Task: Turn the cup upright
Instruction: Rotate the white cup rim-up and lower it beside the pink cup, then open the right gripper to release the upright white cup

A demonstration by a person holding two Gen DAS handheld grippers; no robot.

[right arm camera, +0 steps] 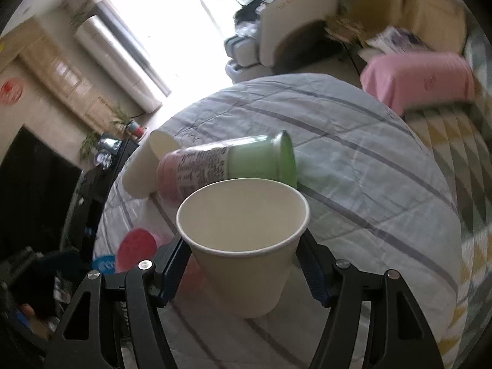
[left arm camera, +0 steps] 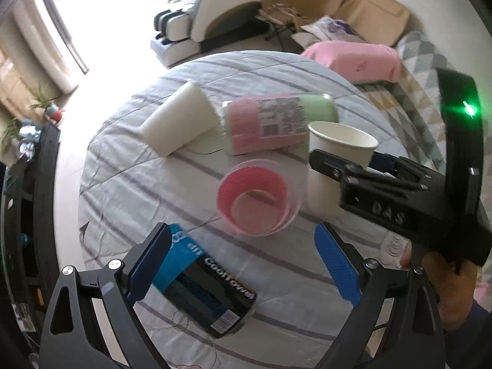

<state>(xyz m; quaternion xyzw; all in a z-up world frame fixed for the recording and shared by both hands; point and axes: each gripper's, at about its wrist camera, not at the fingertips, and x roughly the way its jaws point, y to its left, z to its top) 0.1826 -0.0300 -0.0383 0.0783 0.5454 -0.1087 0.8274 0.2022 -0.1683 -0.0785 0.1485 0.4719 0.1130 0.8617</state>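
Observation:
A white paper cup (right arm camera: 243,240) stands upright with its mouth up, its base on the striped cloth. My right gripper (right arm camera: 243,264) is shut on its wall; it also shows in the left wrist view (left arm camera: 326,166) gripping the same cup (left arm camera: 338,150). A second white paper cup (left arm camera: 180,120) lies on its side at the far left of the table. A clear cup with pink lining (left arm camera: 256,196) stands upright in the middle. My left gripper (left arm camera: 243,264) is open and empty above a blue and black can (left arm camera: 206,289) lying on its side.
A pink and green container (left arm camera: 276,123) lies on its side behind the cups. The round table (left arm camera: 123,184) has a grey striped cloth. A pink-covered stool (left arm camera: 353,58), a massage chair (left arm camera: 221,9) and a sofa stand beyond the table.

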